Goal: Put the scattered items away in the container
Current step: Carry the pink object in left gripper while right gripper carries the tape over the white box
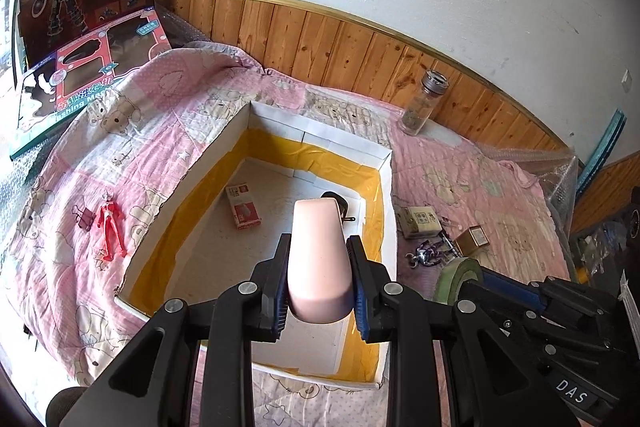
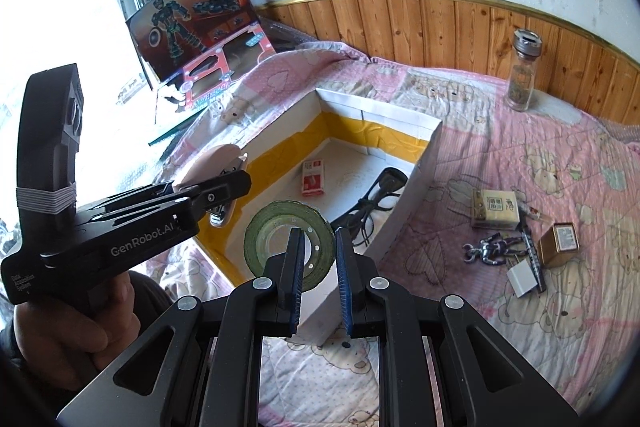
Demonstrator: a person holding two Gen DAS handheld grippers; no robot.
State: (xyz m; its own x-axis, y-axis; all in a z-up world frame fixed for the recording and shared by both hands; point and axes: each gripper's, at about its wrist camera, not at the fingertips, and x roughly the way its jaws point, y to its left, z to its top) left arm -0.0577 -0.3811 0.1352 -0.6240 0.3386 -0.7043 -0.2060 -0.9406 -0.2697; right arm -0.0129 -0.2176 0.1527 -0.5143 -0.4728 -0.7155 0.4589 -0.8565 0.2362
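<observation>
A pink quilt [image 1: 168, 131] printed with bears covers the bed, and on it sits the white container [image 1: 256, 131], an open box lined with yellow tape. Inside it lie a small red-and-white box [image 1: 243, 207] and a black cable [image 2: 372, 203].

The left gripper [image 1: 318, 281] hangs over the container, its jaws clamped on a pale pink stapler [image 1: 318, 251] that points toward the far wall. The right gripper [image 2: 318, 279] hovers at the container's near corner, its left finger through the hole of a green tape roll [image 2: 289, 243]; the jaws stand slightly apart and the roll hangs from that 1 finger.

Left of the container, on the quilt, lie a red figurine [image 1: 109, 227] and a binder clip [image 1: 83, 217]. To its right are a beige box [image 2: 496, 209], a brown box [image 2: 558, 245], a small dark figure [image 2: 490, 251] and a white block [image 2: 522, 281]. A glass jar [image 2: 522, 75] stands upright by the wood panelling.
</observation>
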